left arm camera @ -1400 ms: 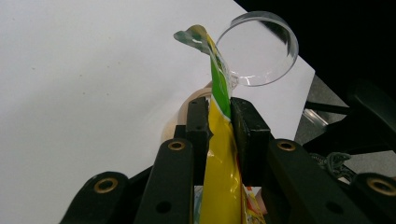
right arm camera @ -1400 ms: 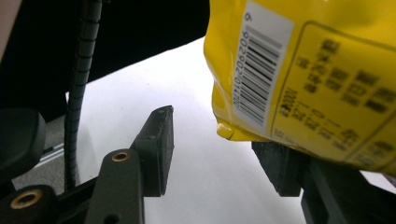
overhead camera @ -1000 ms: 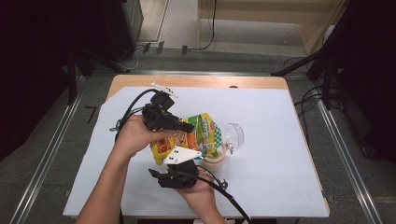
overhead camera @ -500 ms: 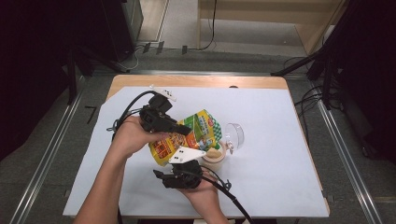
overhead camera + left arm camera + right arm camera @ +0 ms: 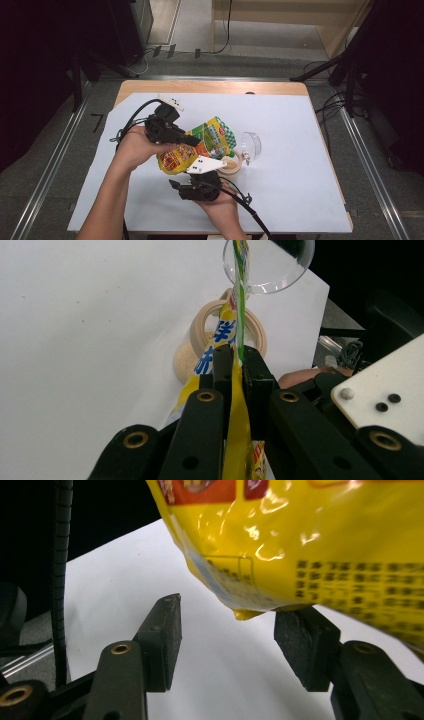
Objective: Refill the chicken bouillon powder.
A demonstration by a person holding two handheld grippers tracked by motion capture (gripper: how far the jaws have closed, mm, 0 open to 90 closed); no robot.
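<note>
The left gripper [image 5: 192,140] had its fingers clenched on the yellow-and-green plastic snack bag [image 5: 200,147], held above the white-covered desk [image 5: 300,150]. The right gripper [image 5: 225,630], fingers released, waited under the bag's lower edge, over clear desk.

The snack bag [image 5: 197,146] was glossy printed plastic film, yellow and green, creased and throwing bright highlights. Beside the bag, the clear dome lid [image 5: 251,144] looked like smooth transparent plastic. The beige ring [image 5: 231,325] just below that lid appeared matt and smooth. Both grippers were matt black plastic with brass-coloured rivets; the right gripper [image 5: 227,645] carried fingers [image 5: 162,640] with dull, rubbery pads. The surface [image 5: 300,150] under the bag wore a white matt sheet, with wood showing at its far edge.
</note>
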